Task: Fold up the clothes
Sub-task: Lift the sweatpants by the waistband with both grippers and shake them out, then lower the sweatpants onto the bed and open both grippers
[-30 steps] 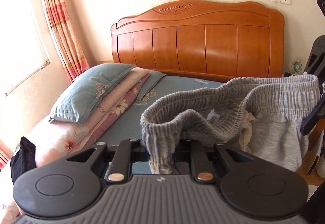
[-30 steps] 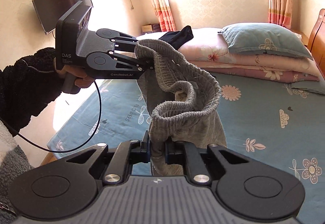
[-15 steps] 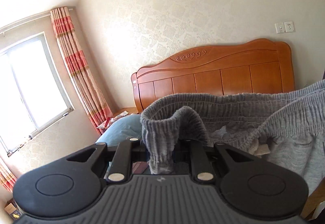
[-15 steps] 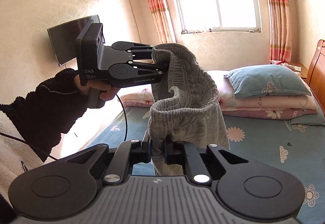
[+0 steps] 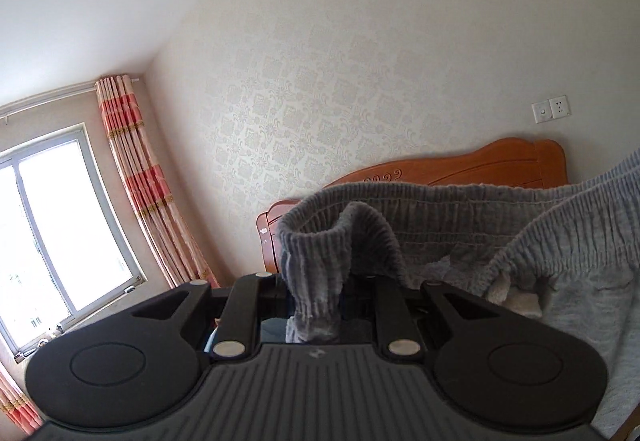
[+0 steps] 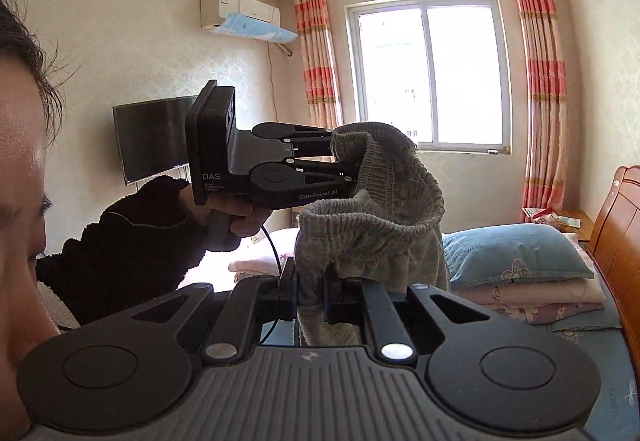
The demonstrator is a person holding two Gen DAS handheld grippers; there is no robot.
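**Clerk:** Item one, the garment. Where is it, and how does it lie?

**Operator:** I have grey sweatpants (image 6: pixel 384 217) held in the air above the bed (image 6: pixel 576 325), touching nothing below that I can see. The ribbed elastic waistband (image 5: pixel 460 201) is uppermost and runs roughly level from one tool to the other; the legs hang down below it, so the long axis is vertical. Their lower ends are out of view.

**Clerk:** Tools?

**Operator:** My left gripper (image 5: pixel 316 289) is clamped on one bunched end of the waistband, the knit standing up in a fold between its jaws. My right gripper (image 6: pixel 310 295) is clamped on the other end in the same way. From the right wrist view I also see the left gripper (image 6: pixel 340 165) side-on, carried by a hand (image 6: pixel 236 213) in a dark fleece sleeve (image 6: pixel 120 245).

**Clerk:** Appearance?

**Operator:** Heather grey, gathered waistband sagging open in a loop between the grips, paler fleecy lining (image 5: pixel 516 297) showing inside.

**Clerk:** Edges and room?

**Operator:** Wooden headboard (image 5: pixel 480 165) behind the garment in the left wrist view. Blue pillow (image 6: pixel 516 253) on folded pink quilts (image 6: pixel 536 297), just right of the cloth. Window (image 6: pixel 428 69) with striped curtains (image 6: pixel 544 89) on the far wall. Wall television (image 6: pixel 152 137) behind the hand. Open blue sheet lies below.
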